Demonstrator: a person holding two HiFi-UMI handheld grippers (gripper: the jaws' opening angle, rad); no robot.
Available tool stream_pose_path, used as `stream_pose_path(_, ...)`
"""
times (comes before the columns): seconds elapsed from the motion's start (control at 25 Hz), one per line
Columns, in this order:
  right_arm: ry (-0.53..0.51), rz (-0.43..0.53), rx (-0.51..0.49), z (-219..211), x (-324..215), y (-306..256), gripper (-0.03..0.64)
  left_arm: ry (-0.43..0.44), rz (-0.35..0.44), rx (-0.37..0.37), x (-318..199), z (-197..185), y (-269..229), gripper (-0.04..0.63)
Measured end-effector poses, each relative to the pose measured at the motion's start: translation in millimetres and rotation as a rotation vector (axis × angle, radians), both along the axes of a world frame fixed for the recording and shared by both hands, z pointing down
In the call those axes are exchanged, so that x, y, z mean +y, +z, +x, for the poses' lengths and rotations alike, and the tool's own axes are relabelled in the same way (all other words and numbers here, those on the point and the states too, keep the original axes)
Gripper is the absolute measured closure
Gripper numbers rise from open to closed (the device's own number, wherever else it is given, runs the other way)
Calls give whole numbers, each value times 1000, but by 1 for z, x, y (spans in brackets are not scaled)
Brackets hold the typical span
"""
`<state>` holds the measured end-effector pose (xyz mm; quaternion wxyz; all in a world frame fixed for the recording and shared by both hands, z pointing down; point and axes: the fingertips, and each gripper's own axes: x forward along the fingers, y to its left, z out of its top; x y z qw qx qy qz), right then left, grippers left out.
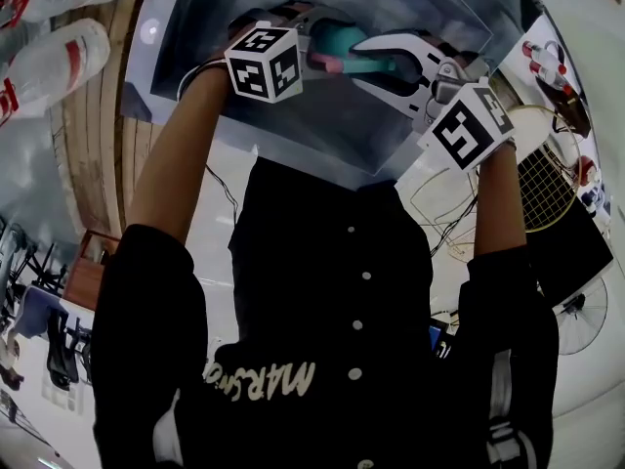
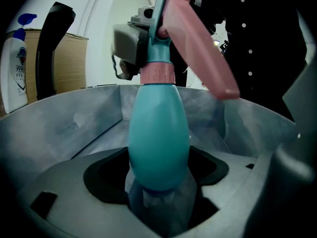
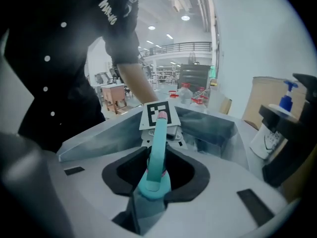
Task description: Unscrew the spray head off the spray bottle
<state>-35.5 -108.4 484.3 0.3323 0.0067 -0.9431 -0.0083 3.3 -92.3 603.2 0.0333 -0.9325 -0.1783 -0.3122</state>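
While the left gripper (image 2: 158, 192) clamps the rounded teal body of the spray bottle (image 2: 158, 138), the right gripper (image 3: 153, 182) is closed on its spray head (image 3: 157, 148) from the right. The bottle hangs between them at the far middle, above a grey tray (image 1: 186, 37).

Left claw (image 2: 158, 185) and right claw (image 3: 151, 190) both grip.
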Motion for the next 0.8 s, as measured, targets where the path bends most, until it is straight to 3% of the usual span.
stream_pose_path(0.16, -158, -10, -33, -3, 6, -1, 489, 35, 6, -4, 2, -1, 1, 218)
stream_pose_path(0.48, -360, -73, -51, -3, 15, -4, 492, 138, 16, -21, 7, -1, 0, 218)
stream_pose_path(0.6, -328, -76, -39, -3, 10, -4, 483, 119, 6, -17, 5, -1, -2, 218)
stream_pose_path(0.8, -114, -64, 4, 7, -2, -4, 419, 48, 17, -13, 5, 0, 0, 218)
